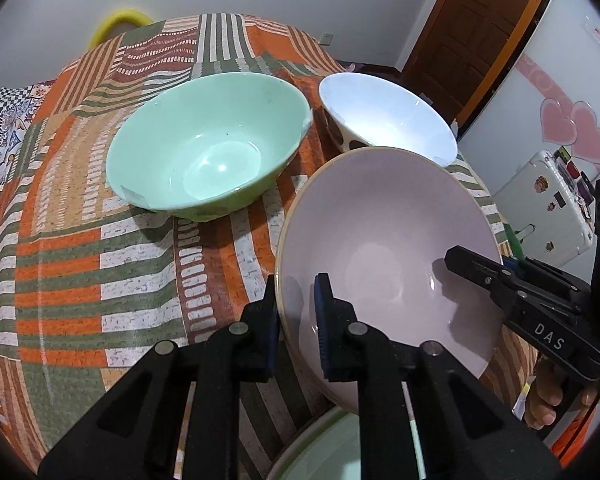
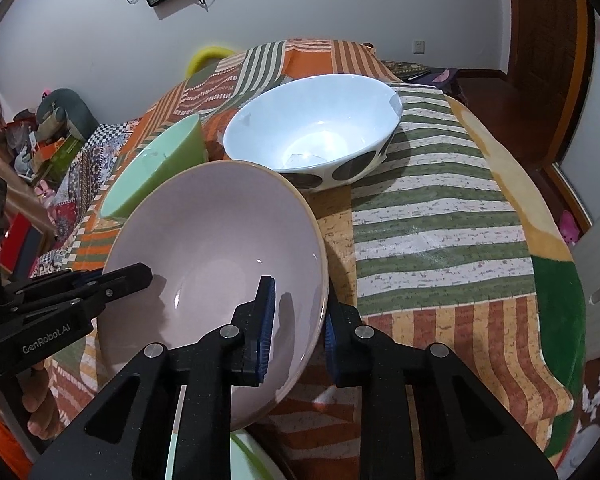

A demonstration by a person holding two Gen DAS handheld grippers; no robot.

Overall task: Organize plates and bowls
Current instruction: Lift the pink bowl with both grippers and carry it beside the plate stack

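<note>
A pale pink bowl (image 1: 384,248) is held up, tilted, above the table by both grippers. My left gripper (image 1: 297,320) straddles its left rim, one finger outside and one inside. My right gripper (image 2: 297,320) straddles its right rim (image 2: 322,280) the same way. Each gripper also shows in the other view: the right one (image 1: 512,280) and the left one (image 2: 79,288). A mint green bowl (image 1: 207,144) stands on the table behind, also in the right wrist view (image 2: 155,168). A white bowl with dark spots (image 2: 316,132) stands beside it (image 1: 384,112).
The round table wears a striped orange, green and white cloth (image 1: 99,272). The rim of a pale green dish (image 1: 332,452) shows under the pink bowl, at the near edge (image 2: 243,460). A white fridge (image 1: 548,120) and wooden door (image 1: 472,20) stand right.
</note>
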